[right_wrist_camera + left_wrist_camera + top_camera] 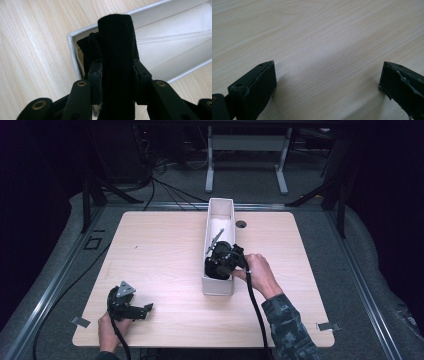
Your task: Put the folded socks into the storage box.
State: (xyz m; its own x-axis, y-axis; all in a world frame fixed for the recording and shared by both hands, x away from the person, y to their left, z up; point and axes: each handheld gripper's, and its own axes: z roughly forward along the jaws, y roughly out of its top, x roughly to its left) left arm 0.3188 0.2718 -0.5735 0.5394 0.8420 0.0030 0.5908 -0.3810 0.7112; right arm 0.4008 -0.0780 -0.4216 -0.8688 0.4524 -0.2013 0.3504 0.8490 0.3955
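Pale wooden table (165, 250): right gripper (117, 75), clamped on a black fabric roll (116, 37), should lower it squarely into the white box's (72, 47) near end; left gripper (327, 80) rests open.

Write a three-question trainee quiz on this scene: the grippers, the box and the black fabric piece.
1. True or false: the left gripper is shut on a thing.
2. What does the right gripper hold? A) a metal spoon B) a black fabric roll C) a white cup
3. Over which part of the white box does the right gripper hang?

Key
1. False: its jaws stand open above bare table, with nothing between them.
2. B: the jaws are clamped on the roll's sides.
3. Over the box's near end, the one closest to the person, where another black piece already lies inside.
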